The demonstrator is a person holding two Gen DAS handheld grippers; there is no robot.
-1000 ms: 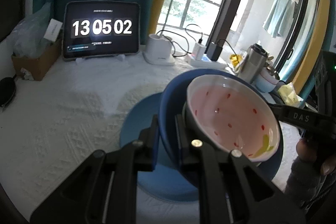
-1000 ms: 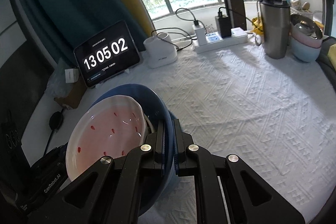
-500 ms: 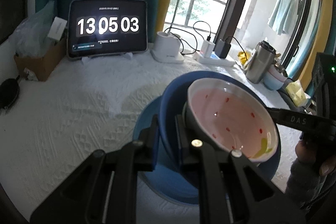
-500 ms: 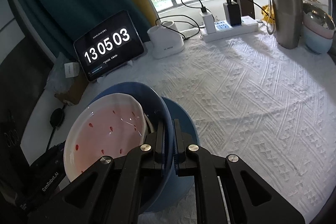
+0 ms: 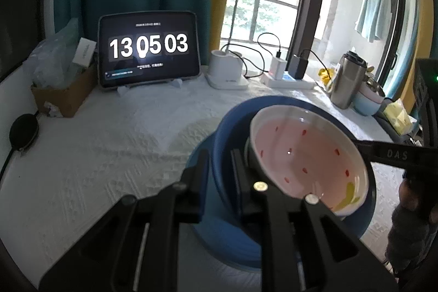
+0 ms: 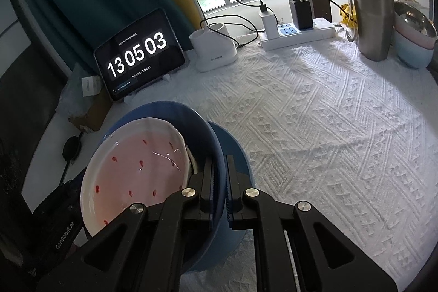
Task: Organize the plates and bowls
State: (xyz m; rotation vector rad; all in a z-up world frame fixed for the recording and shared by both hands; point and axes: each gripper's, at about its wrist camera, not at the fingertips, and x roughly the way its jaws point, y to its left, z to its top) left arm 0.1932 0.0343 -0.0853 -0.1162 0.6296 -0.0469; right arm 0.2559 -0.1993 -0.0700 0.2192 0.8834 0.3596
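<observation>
Left wrist view: left gripper [image 5: 220, 160] fingers nearly together, clamped on the near rim of the blue bowl [image 5: 232, 125], one finger outside the wall, one inside. Nested in the blue bowl sits the white bowl with pink interior and red flecks [image 5: 303, 158]. Blue bowl is held over a blue plate [image 5: 219, 240] lying on the white textured tablecloth [image 5: 95, 155]; cannot tell whether bowl and plate touch. Right wrist view: right gripper [image 6: 219, 182] fingers likewise close together, pinching the opposite rim of the same blue bowl [image 6: 175, 111], blue plate [image 6: 235, 152] below and beside them. Behind, left to right: tablet clock [image 6: 138, 54], lamp base [image 6: 213, 48], power strip [image 6: 298, 34], steel tumbler [image 6: 373, 18], stacked pastel bowls [image 6: 414, 45].
</observation>
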